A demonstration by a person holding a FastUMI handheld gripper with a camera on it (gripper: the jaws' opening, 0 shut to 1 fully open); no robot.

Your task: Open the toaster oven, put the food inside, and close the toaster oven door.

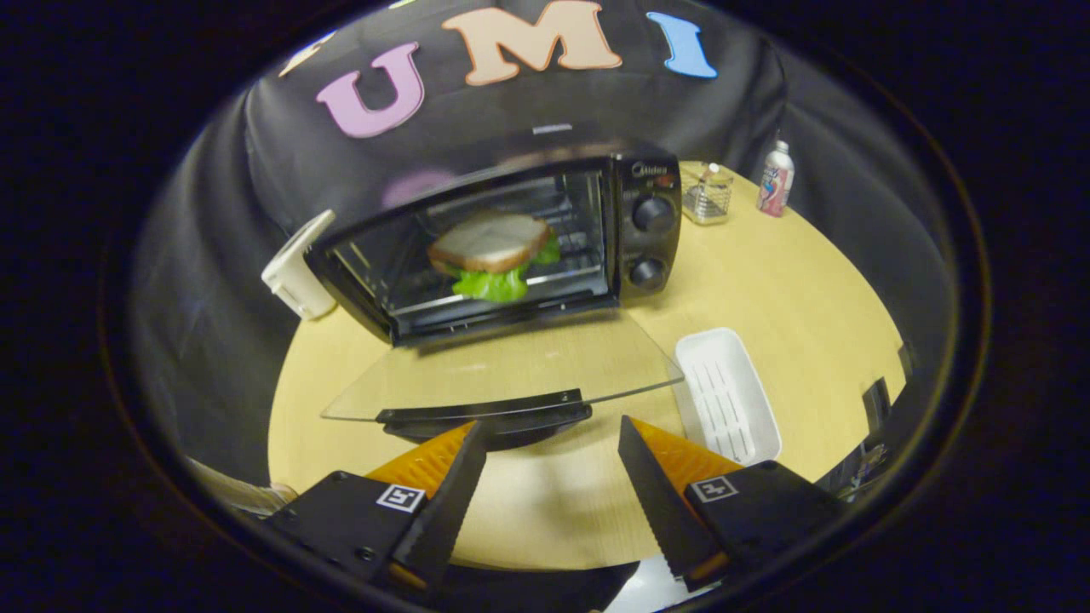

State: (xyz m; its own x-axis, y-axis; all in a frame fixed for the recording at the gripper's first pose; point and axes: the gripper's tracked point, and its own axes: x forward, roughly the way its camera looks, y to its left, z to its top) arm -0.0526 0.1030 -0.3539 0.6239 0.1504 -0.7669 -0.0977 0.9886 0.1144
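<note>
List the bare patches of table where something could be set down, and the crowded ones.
Free: round wooden table between black toaster oven and white plastic tray, and beneath the open gripper. Crowded: open glass door ahead of the fingers; wire basket and white bottle behind.

Sandwich inside the open toaster oven

The gripper (552,430) fingers spread just below the door handle (484,411); sandwich (492,254) rests on the toaster oven (647,213) rack.

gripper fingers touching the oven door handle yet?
Cannot tell. In the gripper view the open gripper sits just short of the door handle; the left fingertip overlaps its edge, with no plain gap or contact.
</note>
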